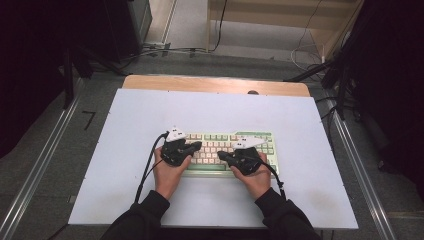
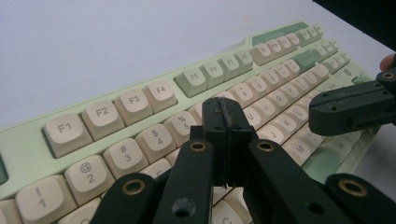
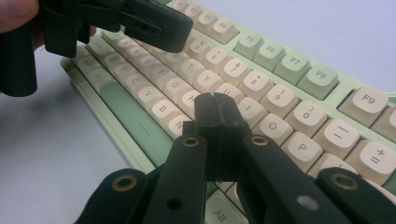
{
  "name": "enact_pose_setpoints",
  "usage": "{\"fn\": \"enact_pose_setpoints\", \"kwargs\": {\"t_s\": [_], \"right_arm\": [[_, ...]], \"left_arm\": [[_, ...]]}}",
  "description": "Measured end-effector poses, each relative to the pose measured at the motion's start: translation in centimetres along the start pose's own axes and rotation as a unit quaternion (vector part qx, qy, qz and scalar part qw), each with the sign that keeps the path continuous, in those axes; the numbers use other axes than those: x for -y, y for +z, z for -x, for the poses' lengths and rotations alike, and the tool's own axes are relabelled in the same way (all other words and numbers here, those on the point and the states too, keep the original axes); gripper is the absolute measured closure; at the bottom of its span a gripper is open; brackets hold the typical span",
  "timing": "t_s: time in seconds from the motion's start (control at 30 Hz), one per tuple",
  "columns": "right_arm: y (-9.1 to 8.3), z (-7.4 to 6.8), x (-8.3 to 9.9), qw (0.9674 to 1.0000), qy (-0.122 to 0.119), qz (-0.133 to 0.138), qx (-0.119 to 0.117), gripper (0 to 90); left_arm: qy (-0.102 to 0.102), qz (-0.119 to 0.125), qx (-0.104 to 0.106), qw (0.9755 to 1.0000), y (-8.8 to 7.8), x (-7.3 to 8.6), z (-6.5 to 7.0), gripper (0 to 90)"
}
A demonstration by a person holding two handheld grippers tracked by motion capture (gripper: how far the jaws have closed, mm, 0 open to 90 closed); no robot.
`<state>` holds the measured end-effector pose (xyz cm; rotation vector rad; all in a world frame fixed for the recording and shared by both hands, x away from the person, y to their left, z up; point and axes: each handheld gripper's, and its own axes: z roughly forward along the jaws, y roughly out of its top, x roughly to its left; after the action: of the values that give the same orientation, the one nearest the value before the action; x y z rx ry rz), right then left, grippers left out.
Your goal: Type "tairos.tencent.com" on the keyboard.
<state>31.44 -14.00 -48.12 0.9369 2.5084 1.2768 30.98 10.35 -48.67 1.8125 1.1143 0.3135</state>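
Both grippers were held over the keyboard (image 1: 227,150), which lay mid-table on the white board (image 1: 125,125). Left gripper (image 2: 226,112) was seen clenched on nothing above the number row; right gripper (image 3: 215,108) was likewise pressed shut, empty, over the letter keys.
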Motion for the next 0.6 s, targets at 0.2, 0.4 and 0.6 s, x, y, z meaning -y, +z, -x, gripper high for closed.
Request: {"fn": "enact_pose_setpoints", "kwargs": {"t_s": [0.2, 0.4, 0.6], "right_arm": [[-0.2, 0.1, 0.0, 1.0000, 0.000, 0.001, 0.002, 88.1], [-0.3, 0.2, 0.1, 1.0000, 0.002, 0.002, 0.003, 88.1], [-0.4, 0.3, 0.2, 1.0000, 0.002, 0.000, 0.005, 88.1]], "left_arm": [[-0.005, 0.004, 0.000, 1.0000, -0.7, 0.1, -0.3, 90.0], [-0.007, 0.008, 0.000, 0.9999, -1.3, 0.1, -0.6, 90.0], [-0.009, 0.010, -0.001, 0.9999, -1.6, 0.2, -0.8, 90.0]]}}
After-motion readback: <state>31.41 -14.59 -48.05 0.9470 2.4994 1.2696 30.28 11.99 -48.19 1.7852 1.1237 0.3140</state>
